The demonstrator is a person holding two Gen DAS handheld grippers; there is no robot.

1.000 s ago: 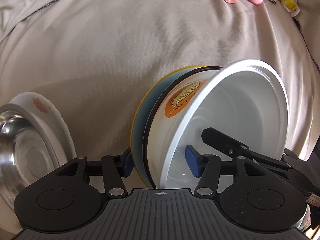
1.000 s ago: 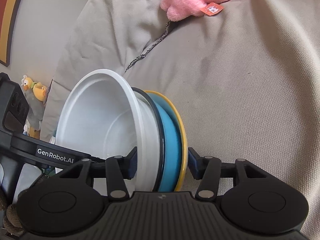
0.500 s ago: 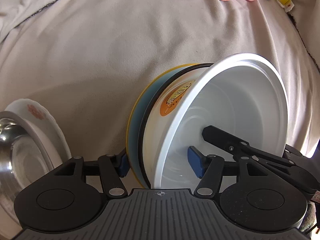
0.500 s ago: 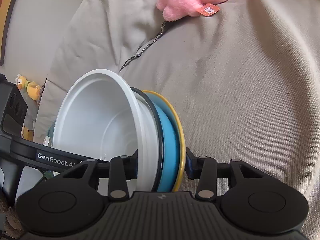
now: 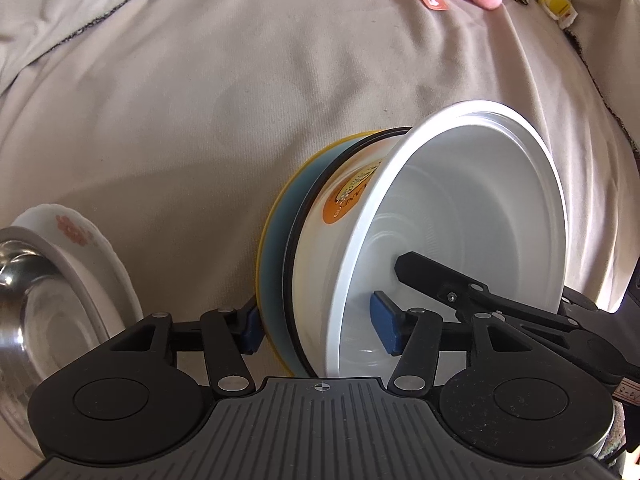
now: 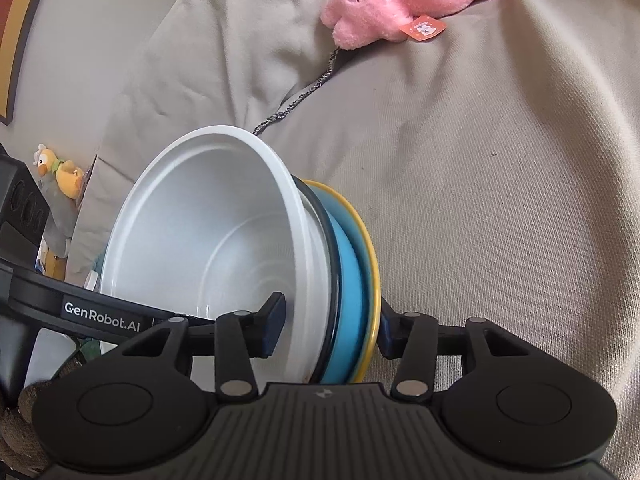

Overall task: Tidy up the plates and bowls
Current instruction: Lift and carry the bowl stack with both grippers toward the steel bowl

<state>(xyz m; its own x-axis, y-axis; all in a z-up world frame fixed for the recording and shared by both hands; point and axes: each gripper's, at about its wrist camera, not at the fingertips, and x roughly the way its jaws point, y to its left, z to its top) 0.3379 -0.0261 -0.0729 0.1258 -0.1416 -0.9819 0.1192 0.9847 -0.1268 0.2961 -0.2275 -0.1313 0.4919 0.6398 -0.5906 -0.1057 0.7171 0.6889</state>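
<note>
A nested stack stands on edge over the beige cloth: a white plastic bowl (image 5: 472,216) inside a black-rimmed white bowl with an orange logo (image 5: 344,204), against a blue plate with a yellow rim (image 5: 276,248). My left gripper (image 5: 320,322) is shut on the stack, one pad behind the plate, one inside the white bowl. My right gripper (image 6: 328,326) grips the same stack (image 6: 224,240) from the opposite side; its black finger (image 5: 440,276) shows inside the bowl in the left wrist view.
A steel bowl (image 5: 36,300) in a white floral plate (image 5: 80,240) sits at the lower left. A pink plush pig (image 6: 404,0) lies at the far edge of the cloth. A yellow duck toy (image 6: 60,172) is at the left.
The stack and both grippers have shifted slightly over the cloth. Both grips hold unchanged.
</note>
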